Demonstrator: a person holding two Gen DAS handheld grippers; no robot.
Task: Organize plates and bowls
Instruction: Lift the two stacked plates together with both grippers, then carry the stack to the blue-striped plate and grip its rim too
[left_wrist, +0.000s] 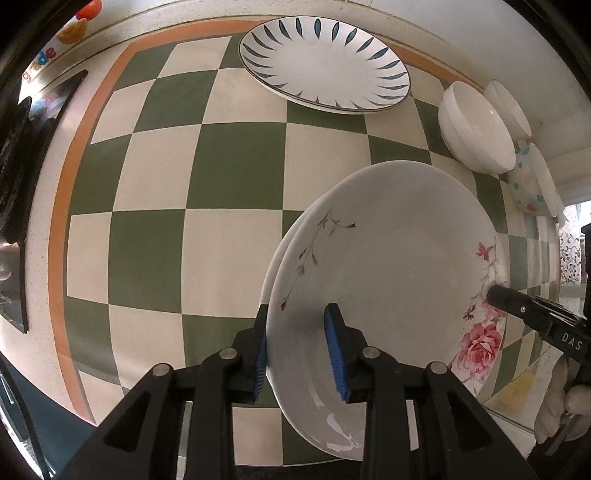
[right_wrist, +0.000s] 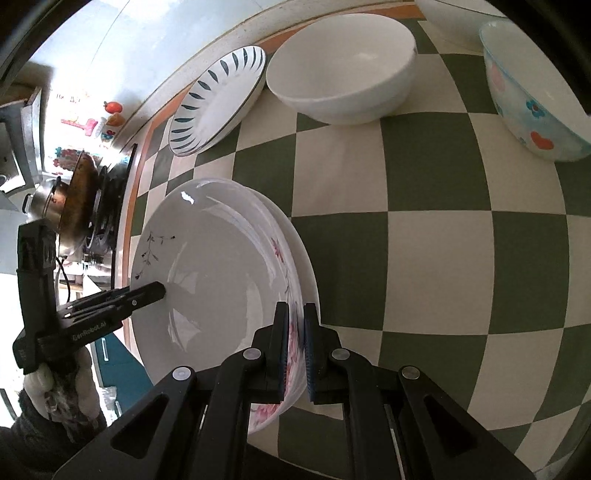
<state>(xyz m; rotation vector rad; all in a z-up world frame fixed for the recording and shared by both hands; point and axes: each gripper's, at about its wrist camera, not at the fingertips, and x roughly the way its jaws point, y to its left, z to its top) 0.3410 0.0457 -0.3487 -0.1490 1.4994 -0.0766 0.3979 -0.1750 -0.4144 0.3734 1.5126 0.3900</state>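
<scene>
A white plate with pink roses is held tilted over the checkered cloth, stacked on a second like plate whose rim shows behind it. My left gripper has its jaws around the plates' near rim, with a gap at the inner pad. My right gripper is shut on the opposite rose-painted rim. Each gripper shows in the other's view, the right one in the left wrist view and the left one in the right wrist view. A blue-leaf plate lies at the back.
White bowls stand at the back right, next to a glass bowl with coloured spots. The white bowl sits beside the blue-leaf plate. A stove with a pan lies left of the cloth.
</scene>
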